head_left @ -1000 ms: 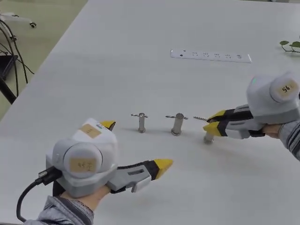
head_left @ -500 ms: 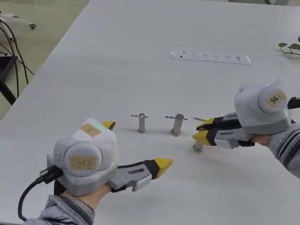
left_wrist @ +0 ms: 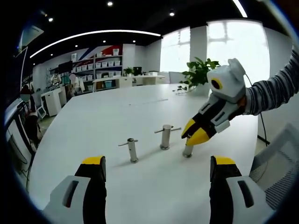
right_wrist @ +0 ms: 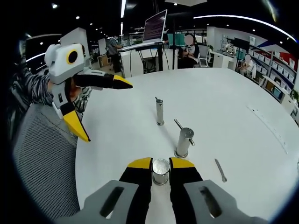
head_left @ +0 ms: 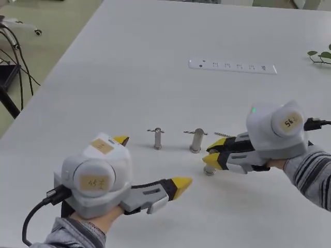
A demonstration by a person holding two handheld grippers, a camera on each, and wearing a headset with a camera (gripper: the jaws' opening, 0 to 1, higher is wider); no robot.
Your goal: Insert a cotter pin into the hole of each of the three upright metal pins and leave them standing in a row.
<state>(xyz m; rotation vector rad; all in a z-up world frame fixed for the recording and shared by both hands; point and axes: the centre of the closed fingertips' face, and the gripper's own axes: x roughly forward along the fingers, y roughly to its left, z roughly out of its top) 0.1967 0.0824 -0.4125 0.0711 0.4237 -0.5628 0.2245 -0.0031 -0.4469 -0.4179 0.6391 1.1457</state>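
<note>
sitting inside the right claw (right_wrist: 160, 163), third pin (right_wrist: 160, 169) seems clamped; left claw (left_wrist: 157, 161) apart.

The pins (head_left: 196, 140) are silver, the table (head_left: 155, 62) white, the sleeve (head_left: 310, 173) grey-striped.

White table (head_left: 129, 67) w/ a white power strip (head_left: 232, 66) lying flat on its far side. Green plant (head_left: 321, 56) leaves at table's right edge. Black cables (head_left: 13, 57) over the floor (head_left: 57, 20), left of table. Bkgd: shelves (left_wrist: 100, 65), bright windows (left_wrist: 224, 42), a lit screen (right_wrist: 155, 25). Mesh chair (right_wrist: 44, 154) just beside table edge.
</note>
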